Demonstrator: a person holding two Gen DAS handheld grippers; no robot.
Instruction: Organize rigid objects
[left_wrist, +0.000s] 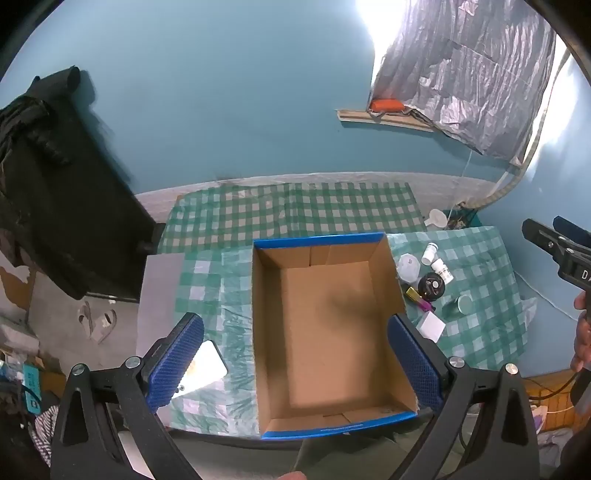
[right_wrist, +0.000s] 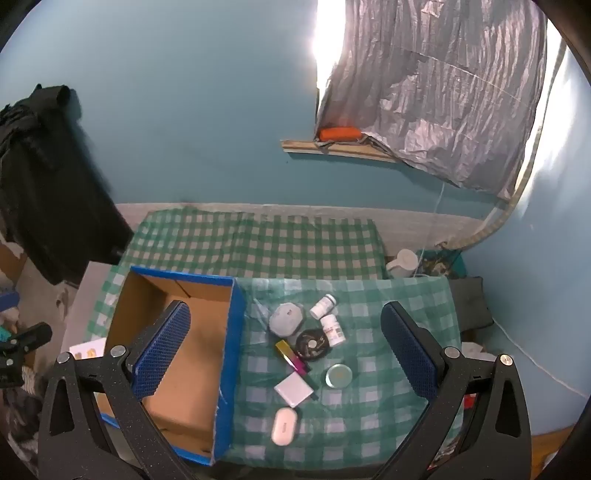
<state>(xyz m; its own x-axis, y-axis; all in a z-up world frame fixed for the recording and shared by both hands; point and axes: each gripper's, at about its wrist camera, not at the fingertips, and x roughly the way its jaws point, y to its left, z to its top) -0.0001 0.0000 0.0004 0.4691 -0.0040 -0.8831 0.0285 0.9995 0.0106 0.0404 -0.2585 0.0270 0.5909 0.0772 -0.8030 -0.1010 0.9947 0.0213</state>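
1. The little things to tidy lay in a bunch on the green checked cloth (right_wrist: 388, 424), just to the right of the cardboard box (right_wrist: 192, 354). The box was empty, so I think no thing had been put away yet.

2. In the bunch were two white bottles (right_wrist: 327, 315), a grey round lid (right_wrist: 286, 317), a black round thing (right_wrist: 313, 343), a gold and pink stick (right_wrist: 291, 356), a white square (right_wrist: 293, 388), a small green tin (right_wrist: 338, 374) and a white case (right_wrist: 283, 426).

3. The bottles, the black round thing and the stick sat very close, some touching. A grab at one could bump its neighbour and knock it away.

4. The bottles lay on their sides. A push could make them roll over the cloth.

5. The white square looked flat and thin. The pads might slide off it.

6. The right gripper (right_wrist: 295, 354) hung above the bunch with its jaws wide and nothing in them. Its left finger (right_wrist: 162, 350) stood over the box. If it went straight down, that finger could hit the blue wall of the box and shove it.

7. The left gripper (left_wrist: 295, 363) hung over the box, jaws wide and holding nothing. A flat white thing (left_wrist: 207, 365) lay under its left pad and could get poked.

8. The cloth looked shiny and loose, so a drag might bunch it up and shift everything.
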